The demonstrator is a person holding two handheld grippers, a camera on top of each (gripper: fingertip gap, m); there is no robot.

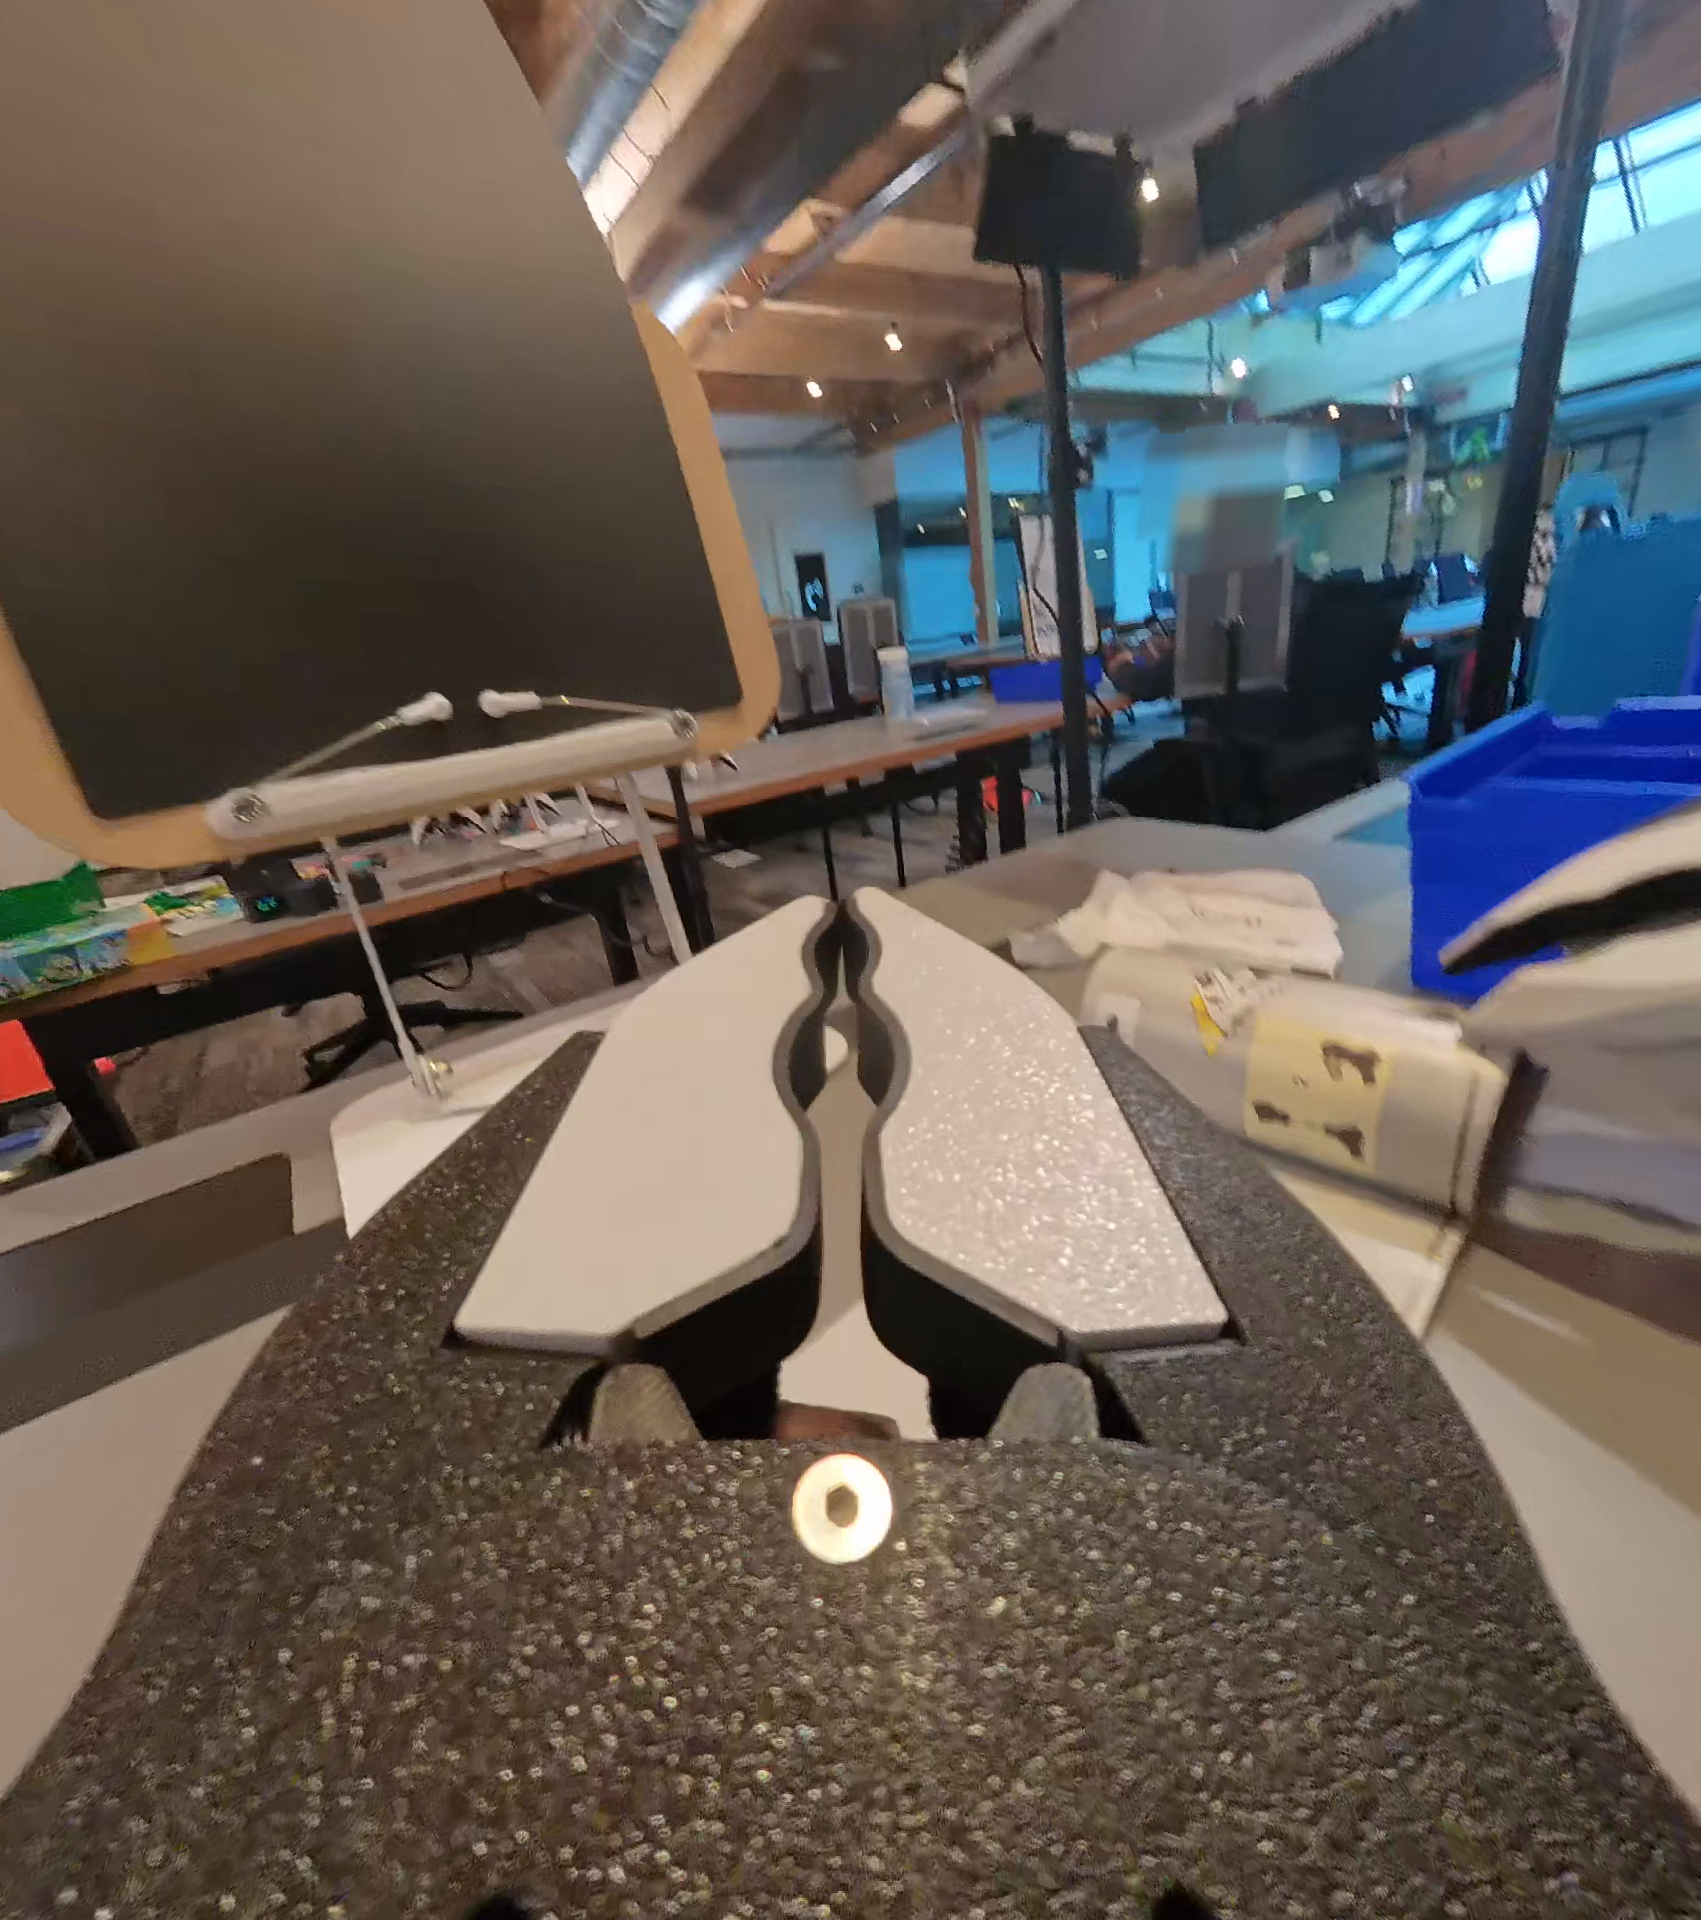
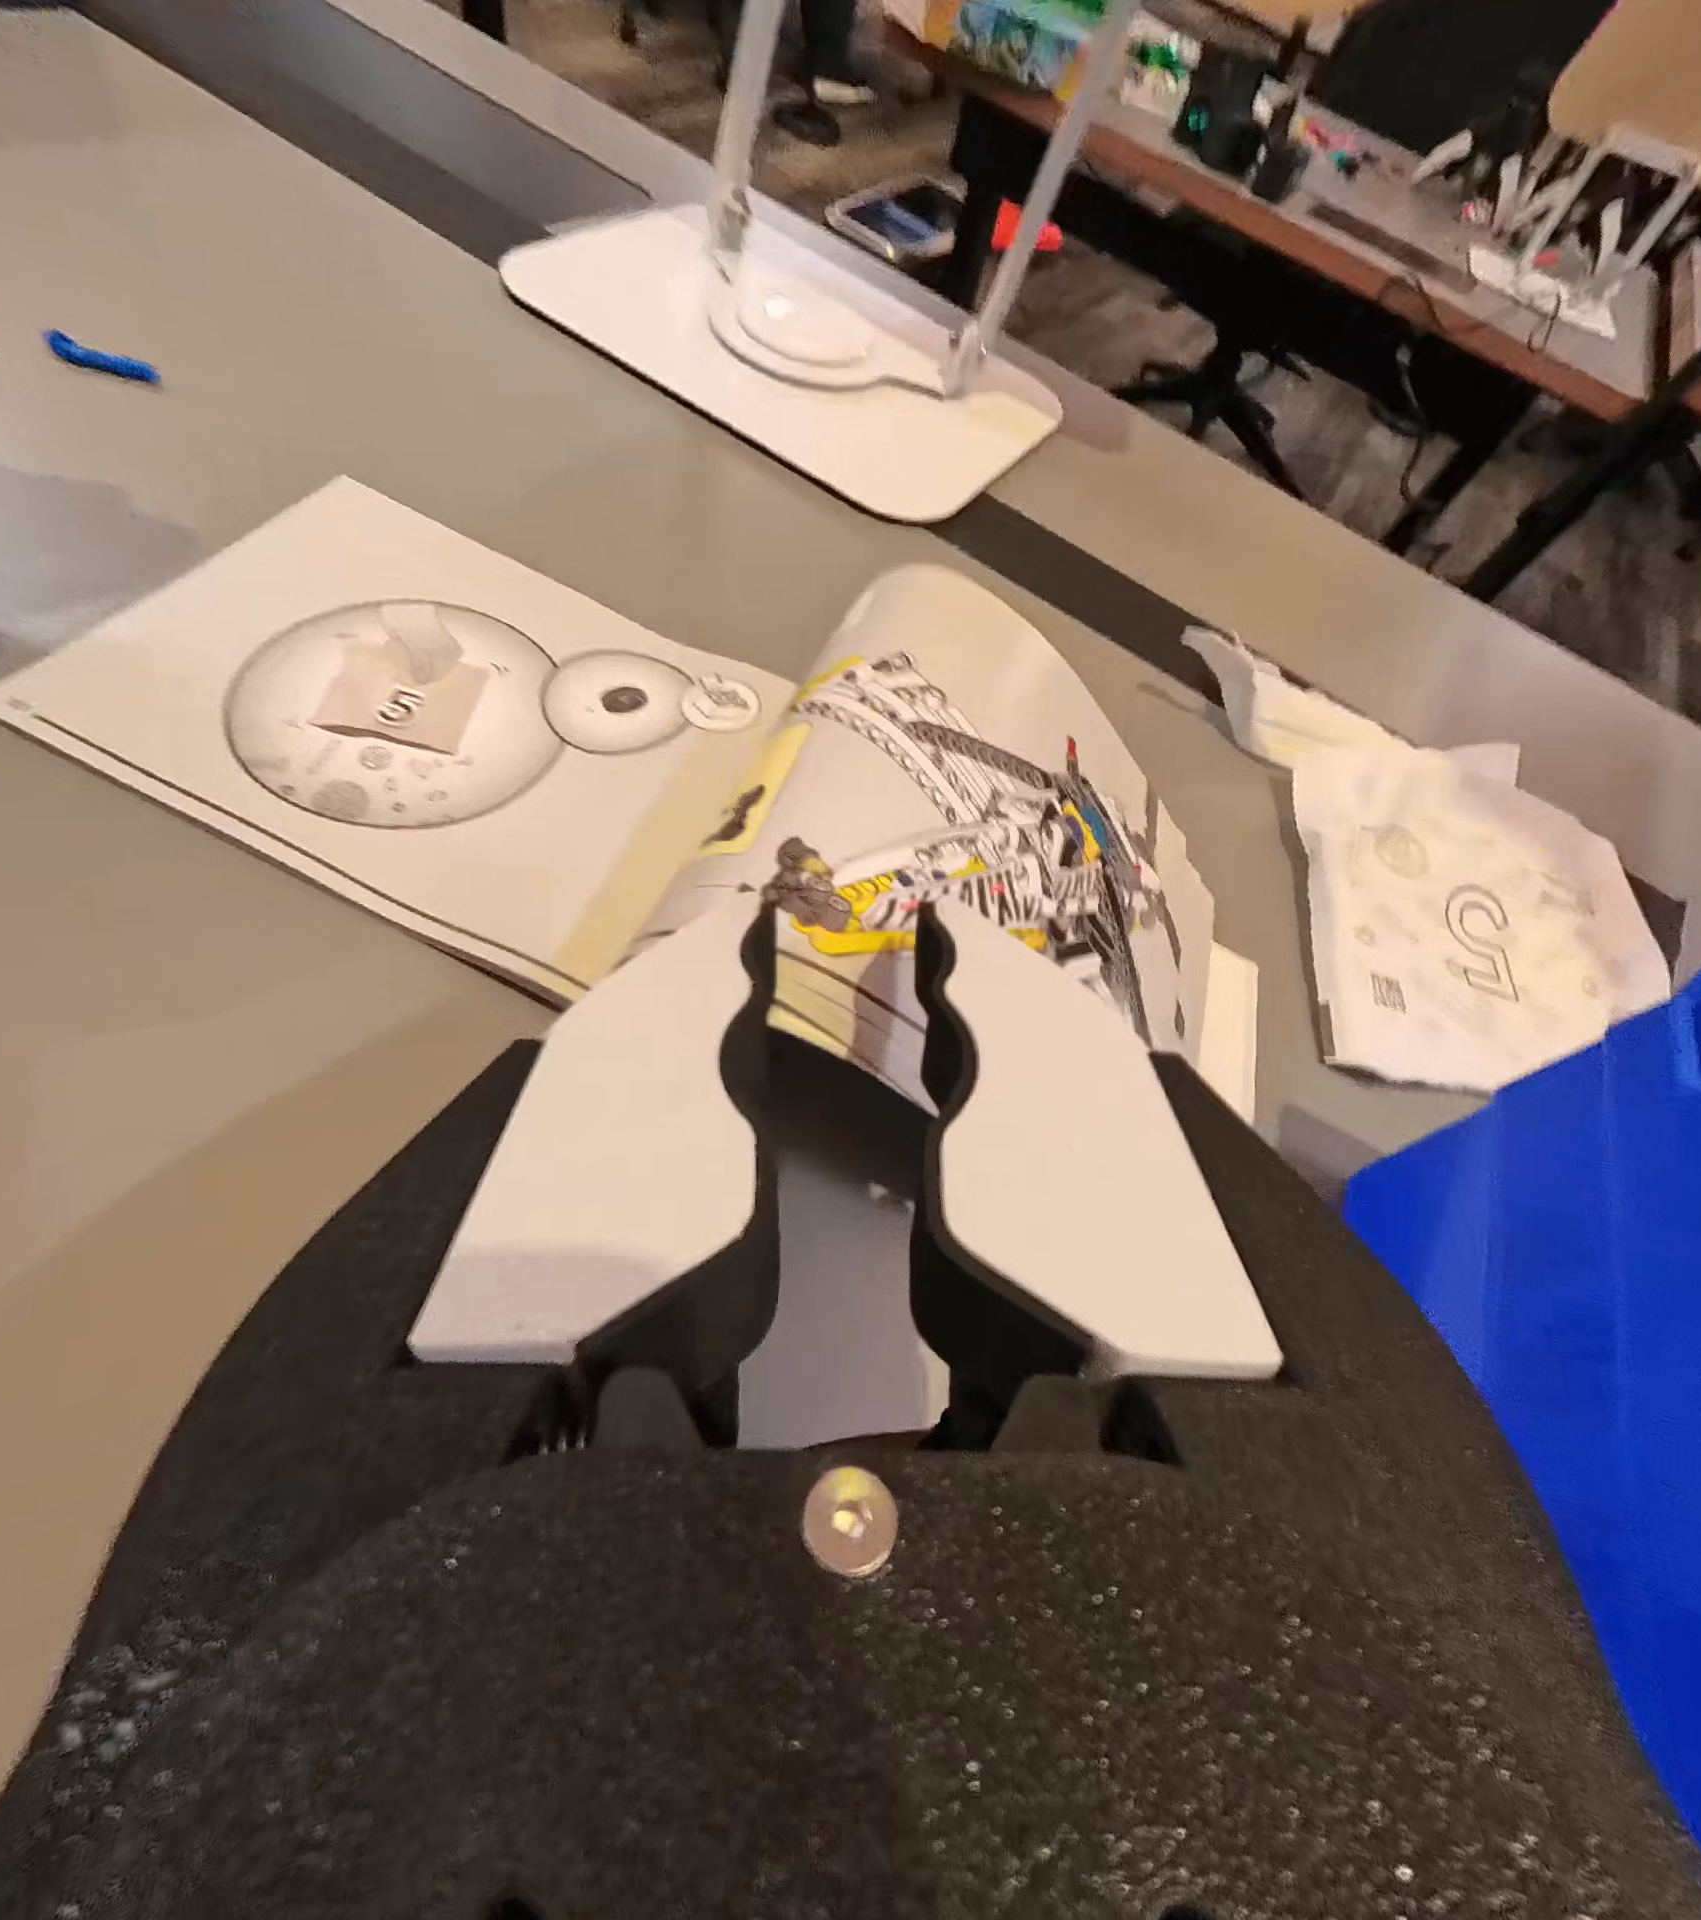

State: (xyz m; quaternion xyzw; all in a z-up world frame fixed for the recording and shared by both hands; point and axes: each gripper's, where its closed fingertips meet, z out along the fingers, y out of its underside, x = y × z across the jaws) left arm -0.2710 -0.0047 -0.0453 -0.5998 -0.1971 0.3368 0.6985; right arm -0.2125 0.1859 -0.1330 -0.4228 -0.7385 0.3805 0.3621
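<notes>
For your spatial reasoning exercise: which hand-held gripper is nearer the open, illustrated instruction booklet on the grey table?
Right. The right hand-held gripper hovers open directly over the open, illustrated instruction booklet; the left hand-held gripper, shut, points off beside it.

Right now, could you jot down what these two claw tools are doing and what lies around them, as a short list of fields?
Left gripper: shut, holding nothing, raised above the table edge
Right gripper: open, over a curled page of the open booklet
Table: grey
Near the booklet: torn paper bag, blue bin, white lamp base
Far left of the table: small blue piece
</notes>
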